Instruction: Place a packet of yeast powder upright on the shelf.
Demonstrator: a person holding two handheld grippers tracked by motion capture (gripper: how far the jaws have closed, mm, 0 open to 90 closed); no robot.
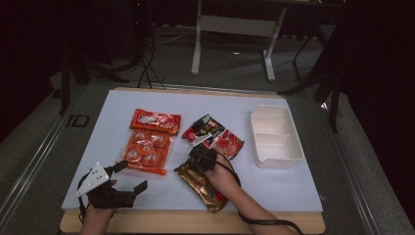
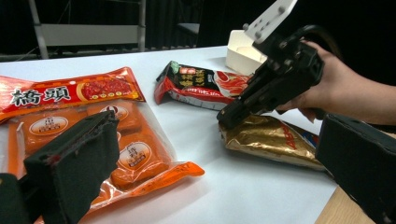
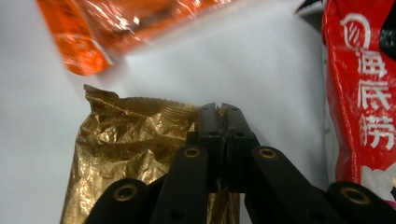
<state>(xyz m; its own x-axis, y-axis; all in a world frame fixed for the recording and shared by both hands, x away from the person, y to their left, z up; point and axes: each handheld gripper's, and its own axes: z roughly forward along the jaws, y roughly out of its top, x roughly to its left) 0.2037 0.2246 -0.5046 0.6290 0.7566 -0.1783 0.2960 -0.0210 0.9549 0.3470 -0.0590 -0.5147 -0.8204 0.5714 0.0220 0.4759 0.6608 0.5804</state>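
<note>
**On the white board: four snack packs, one tray, two grippers**

Across the middle of the high view lie four packs on the white board (image 1: 274, 186): an orange pack of round cakes (image 1: 147, 152) at centre left, a smaller orange-red pack (image 1: 155, 121) touching its upper end, a red and black pack (image 1: 213, 134) at centre, and a gold pack (image 1: 200, 183) at lower centre. One white two-compartment tray (image 1: 275, 137) sits at the right, apart from the packs.

Two grippers work here. The right gripper (image 1: 195, 155) has its jaws pressed together on the gold pack's upper edge. The left gripper (image 1: 132, 177) hovers at lower left with its jaws spread, holding nothing.

Seen from the right gripper view, the crimped gold foil (image 3: 135, 135) is pinched between the jaw tips. The left gripper view gives the orange-red pack's printed characters (image 2: 70, 93) and the person's right hand (image 2: 336, 88) side-on.
</note>
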